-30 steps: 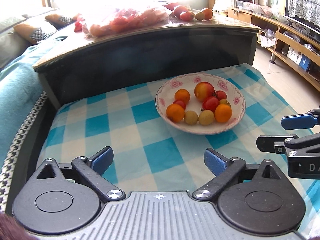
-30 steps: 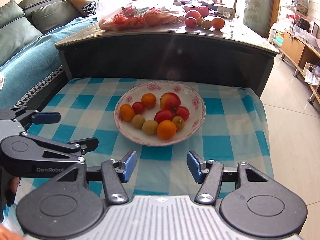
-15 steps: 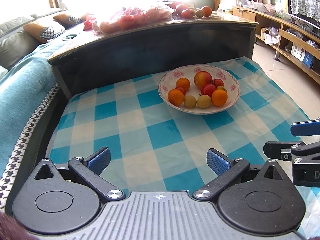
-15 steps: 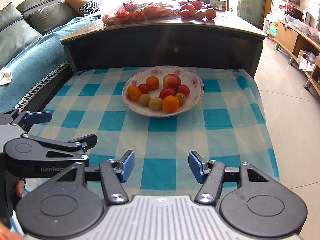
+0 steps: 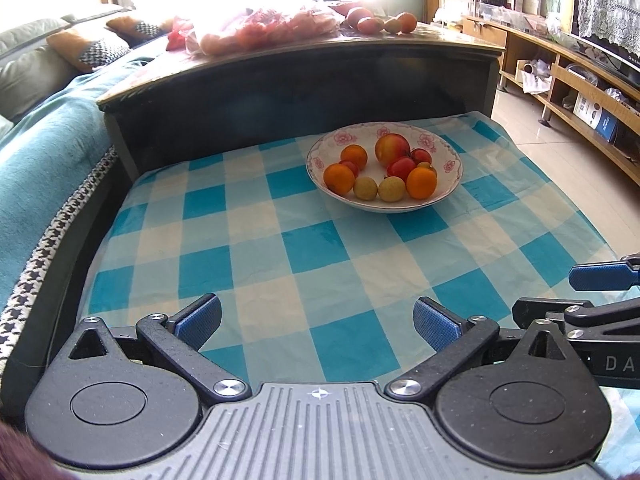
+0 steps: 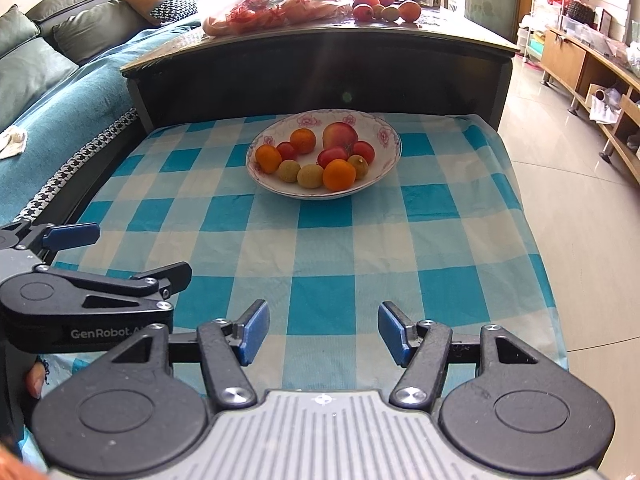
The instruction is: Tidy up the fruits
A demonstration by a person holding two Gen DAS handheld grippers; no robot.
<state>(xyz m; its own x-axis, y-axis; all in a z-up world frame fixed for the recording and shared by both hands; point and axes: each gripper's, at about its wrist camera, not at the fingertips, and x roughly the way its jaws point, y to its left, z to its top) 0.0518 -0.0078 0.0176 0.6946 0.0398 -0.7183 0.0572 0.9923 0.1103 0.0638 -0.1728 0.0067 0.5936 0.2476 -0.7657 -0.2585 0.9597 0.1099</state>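
Note:
A white flowered bowl stands on the blue checked cloth, holding an apple, oranges, small tomatoes and yellow-green fruits. My left gripper is open and empty, low over the cloth's near edge, far short of the bowl. My right gripper is open and empty, beside it on the right. Each gripper shows at the edge of the other's view: the right one in the left wrist view, the left one in the right wrist view.
A dark raised table stands behind the cloth, with a plastic bag of fruit and loose fruits on top. A sofa with a teal cover is left. Tiled floor and low wooden shelves are right.
Both grippers have drawn back from the bowl toward the near edge of the cloth. Both stay open and empty. The fruits in the bowl have not moved.

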